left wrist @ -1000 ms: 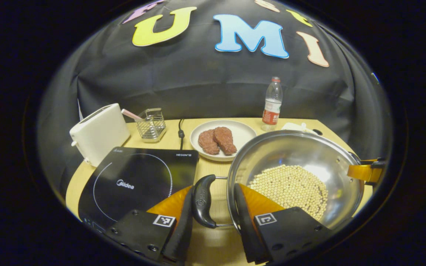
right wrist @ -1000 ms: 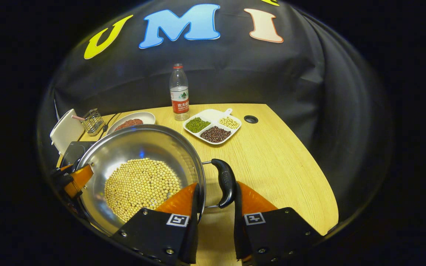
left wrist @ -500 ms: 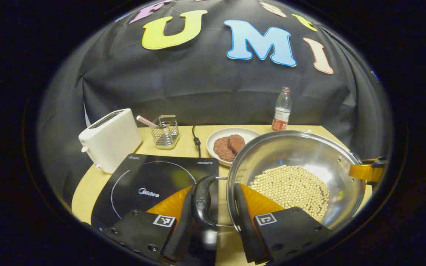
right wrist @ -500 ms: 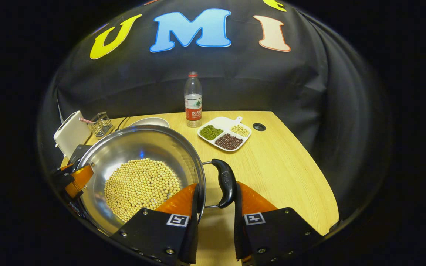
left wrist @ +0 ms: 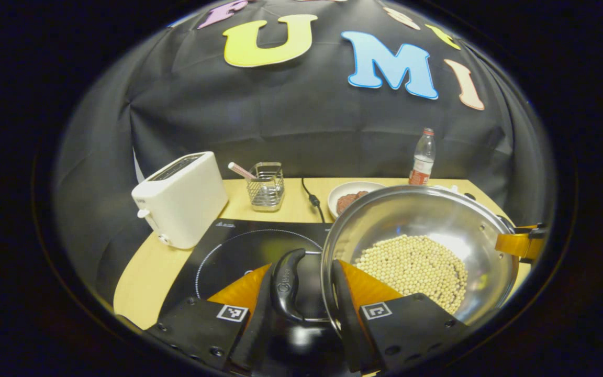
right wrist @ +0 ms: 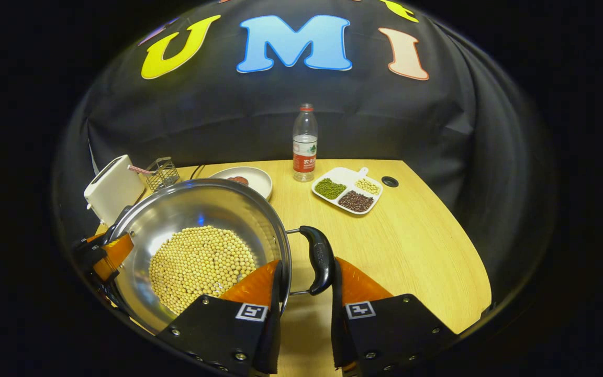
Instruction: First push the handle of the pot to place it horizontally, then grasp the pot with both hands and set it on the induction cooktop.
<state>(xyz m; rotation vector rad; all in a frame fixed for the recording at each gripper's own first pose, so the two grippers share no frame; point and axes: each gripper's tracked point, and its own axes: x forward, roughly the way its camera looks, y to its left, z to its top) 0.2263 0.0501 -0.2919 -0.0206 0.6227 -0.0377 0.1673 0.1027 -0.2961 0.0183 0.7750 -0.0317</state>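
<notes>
Left gripper view: left gripper (left wrist: 301, 293) clamped on pot (left wrist: 416, 251) handle over cooktop (left wrist: 244, 251); right gripper (right wrist: 304, 285) likewise clamped (contact seemingly firm).

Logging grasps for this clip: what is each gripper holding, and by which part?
Both hold the pot: the left gripper clamps its left side handle, the right gripper its right side handle.

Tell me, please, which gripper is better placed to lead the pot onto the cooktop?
Left, probably. The left gripper holds the pot handle already over the induction cooktop; the right gripper holds the far handle over bare table.
</notes>
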